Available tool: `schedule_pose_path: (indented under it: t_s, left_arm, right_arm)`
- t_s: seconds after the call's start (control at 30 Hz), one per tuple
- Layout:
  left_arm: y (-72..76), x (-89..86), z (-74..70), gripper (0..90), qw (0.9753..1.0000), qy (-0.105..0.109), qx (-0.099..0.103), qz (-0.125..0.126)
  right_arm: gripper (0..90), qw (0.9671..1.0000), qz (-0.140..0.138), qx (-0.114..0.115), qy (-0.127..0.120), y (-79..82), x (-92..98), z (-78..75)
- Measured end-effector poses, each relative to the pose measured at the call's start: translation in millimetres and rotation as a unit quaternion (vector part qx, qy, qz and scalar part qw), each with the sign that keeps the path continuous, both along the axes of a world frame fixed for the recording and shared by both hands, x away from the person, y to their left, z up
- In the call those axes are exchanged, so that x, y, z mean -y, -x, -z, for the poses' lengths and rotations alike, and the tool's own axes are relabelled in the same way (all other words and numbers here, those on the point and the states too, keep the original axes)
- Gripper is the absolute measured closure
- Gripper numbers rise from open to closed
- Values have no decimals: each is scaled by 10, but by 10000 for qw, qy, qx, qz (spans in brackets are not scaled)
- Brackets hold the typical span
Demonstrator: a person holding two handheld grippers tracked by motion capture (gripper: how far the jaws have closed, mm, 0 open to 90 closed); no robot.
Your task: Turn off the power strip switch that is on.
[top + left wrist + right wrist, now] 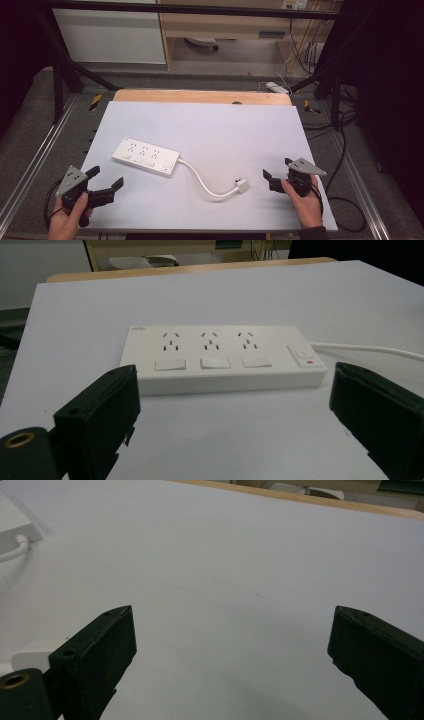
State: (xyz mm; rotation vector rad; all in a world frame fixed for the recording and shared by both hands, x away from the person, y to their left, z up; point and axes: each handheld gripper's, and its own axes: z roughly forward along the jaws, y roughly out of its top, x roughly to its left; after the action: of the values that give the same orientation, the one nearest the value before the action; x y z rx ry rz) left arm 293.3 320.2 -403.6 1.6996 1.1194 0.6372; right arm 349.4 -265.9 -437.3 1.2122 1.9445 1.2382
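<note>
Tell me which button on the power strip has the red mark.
The small end button on the power strip, nearest the cable. It carries a red mark; the three wide switches under the sockets are plain white.

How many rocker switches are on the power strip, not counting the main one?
3, in a row along the near edge of the power strip: one below each socket group, left, middle and right. None seems hidden.

You had a white power strip [146, 157] lying flat on the tabletop [225, 130], long axis running from 10 to 4 o'clock, three sockets and switches facing up. Its white cable [200, 181] curved off toward 4 o'clock and ended in a white plug [242, 186] resting on the surface.
</note>
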Motion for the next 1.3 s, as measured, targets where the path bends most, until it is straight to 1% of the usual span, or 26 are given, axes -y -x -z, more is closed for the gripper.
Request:
schedule_pose_path:
  t_s: [0.07, 0.3, 0.5, 0.67, 0.83, 0.87, 0.9, 1.0, 1.1, 1.2, 1.3]
  left_arm:
    - [3, -1, -6, 60, 10000, -12, 9, 17]
    - [11, 12, -23, 60, 10000, -33, 31, 55]
    - [16, 23, -32, 60, 10000, -47, 34, 76]
    - [16, 27, -42, 59, 9999, -54, 53, 106]
    - [16, 24, -57, 58, 9999, -73, 47, 128]
    - [18, 25, -62, 58, 9999, -34, 58, 118]
    - [20, 23, -71, 56, 9999, -39, 60, 127]
    - [18, 37, -93, 56, 9998, -72, 73, 169]
    - [13, 54, -110, 56, 9996, -147, 67, 245]
    - [4, 66, -134, 56, 9995, -154, 78, 264]
    - [-2, 81, -161, 56, 9995, -115, 122, 274]
  right_arm:
    - [57, 10000, -27, 50, 7, 3, -3, -6]
    - [50, 9999, -107, 51, -3, -4, -32, -6]
    - [45, 9998, -162, 138, -12, 0, -61, -21]
    - [45, 9997, -182, 163, -4, 1, -79, -26]
    - [44, 9997, -187, 159, -14, 0, -90, -31]
    - [44, 9997, -187, 159, -14, 0, -90, -31]
    - [42, 9997, -185, 148, -14, 1, -91, -31]
    - [41, 9997, -188, 120, -48, 1, -91, -31]
    - [39, 9997, -193, 108, -44, -2, -90, -29]
    - [39, 9997, -207, 99, -10, -6, -100, -26]
    - [36, 9997, -226, 103, -12, -6, -107, -26]
